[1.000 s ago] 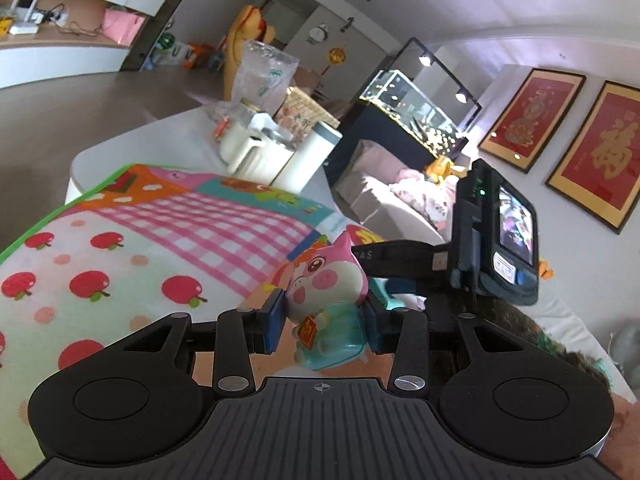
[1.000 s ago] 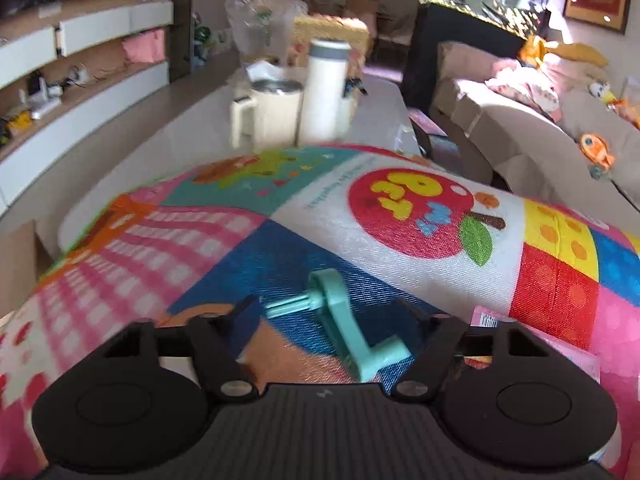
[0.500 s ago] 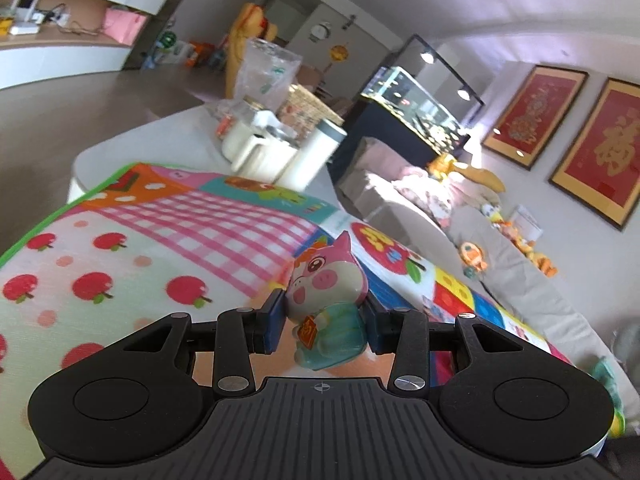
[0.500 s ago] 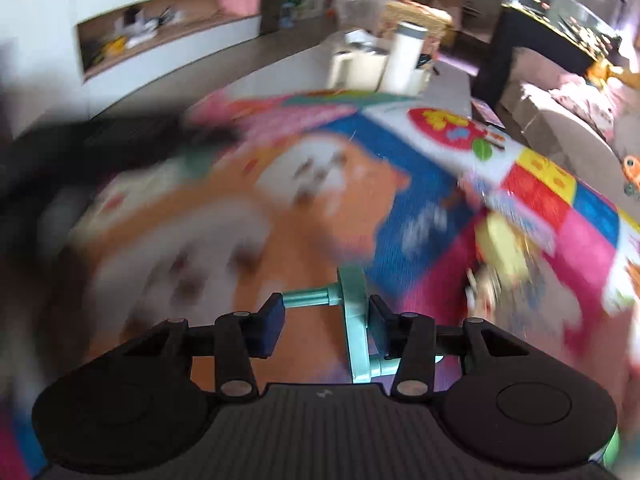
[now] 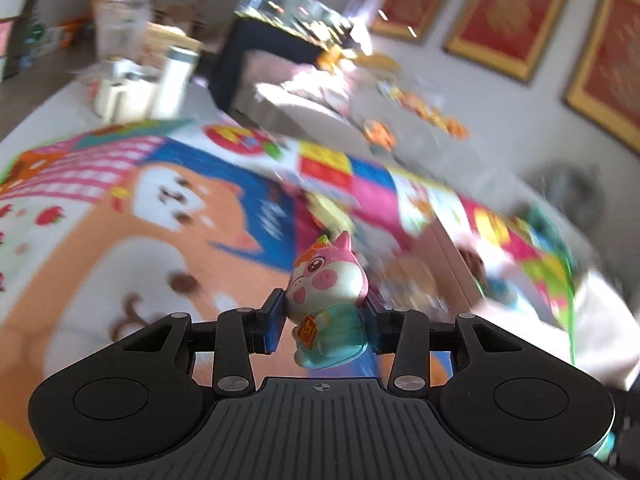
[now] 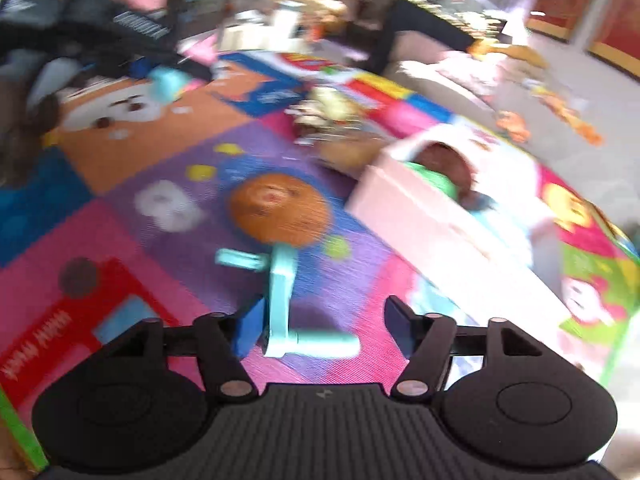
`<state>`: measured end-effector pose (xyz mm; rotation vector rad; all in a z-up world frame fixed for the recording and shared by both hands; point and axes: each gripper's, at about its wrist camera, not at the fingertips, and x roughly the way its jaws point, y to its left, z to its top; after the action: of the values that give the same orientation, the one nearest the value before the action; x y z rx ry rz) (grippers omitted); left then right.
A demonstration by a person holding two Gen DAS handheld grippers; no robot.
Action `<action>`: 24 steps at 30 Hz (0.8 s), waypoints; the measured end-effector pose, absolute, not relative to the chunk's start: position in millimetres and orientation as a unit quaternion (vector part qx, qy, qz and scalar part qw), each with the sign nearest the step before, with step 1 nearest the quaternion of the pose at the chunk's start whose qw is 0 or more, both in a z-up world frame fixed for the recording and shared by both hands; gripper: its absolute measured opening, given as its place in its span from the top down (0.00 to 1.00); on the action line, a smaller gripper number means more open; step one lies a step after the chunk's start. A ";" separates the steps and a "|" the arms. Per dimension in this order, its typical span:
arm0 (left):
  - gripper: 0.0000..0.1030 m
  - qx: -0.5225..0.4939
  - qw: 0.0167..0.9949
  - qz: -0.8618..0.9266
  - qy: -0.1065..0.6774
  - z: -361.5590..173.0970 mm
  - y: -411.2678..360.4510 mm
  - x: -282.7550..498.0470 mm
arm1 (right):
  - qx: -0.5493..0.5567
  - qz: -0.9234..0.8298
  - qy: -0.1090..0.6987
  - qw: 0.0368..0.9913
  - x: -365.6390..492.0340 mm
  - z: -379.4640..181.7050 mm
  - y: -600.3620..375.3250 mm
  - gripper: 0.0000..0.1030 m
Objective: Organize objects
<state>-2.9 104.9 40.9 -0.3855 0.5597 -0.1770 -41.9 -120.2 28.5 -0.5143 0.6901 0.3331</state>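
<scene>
Currently, my left gripper pinches the pink pig figurine between both pads, above the colourful play mat. My right gripper has just been opening: its jaws stand spread, and the teal crank handle lies against the left pad only, clear of the right pad. The pink box sits at two o'clock from it, the brown round toy at twelve.

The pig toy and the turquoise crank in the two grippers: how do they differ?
The pig figurine is rounded, pink and white with a teal body; the crank handle is a thin, bent bar, all turquoise. The pig is clamped between both pads of the left gripper; the crank lies against just one pad of the right gripper, whose jaws have just been opening. Both are small plastic toys above the colourful play mat.
</scene>
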 end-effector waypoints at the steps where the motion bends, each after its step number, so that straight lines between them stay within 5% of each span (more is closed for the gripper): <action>1: 0.57 -0.175 0.939 -0.092 0.282 41.0 97.9 -6.6 | -0.240 0.152 0.330 0.900 -44.4 29.7 -126.0 0.34; 12: 0.57 -0.103 0.942 -0.069 0.312 43.3 67.5 -24.3 | 0.088 0.104 0.394 0.909 -27.0 19.1 -142.3 0.06; 24: 0.57 -0.095 0.937 -0.082 0.328 38.9 62.1 -23.7 | -0.077 0.117 0.351 0.926 -36.1 11.6 -134.5 0.07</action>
<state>-23.7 62.1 38.9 -0.1932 0.6692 -0.1667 -36.1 -134.5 11.6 -0.1586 0.7195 0.2390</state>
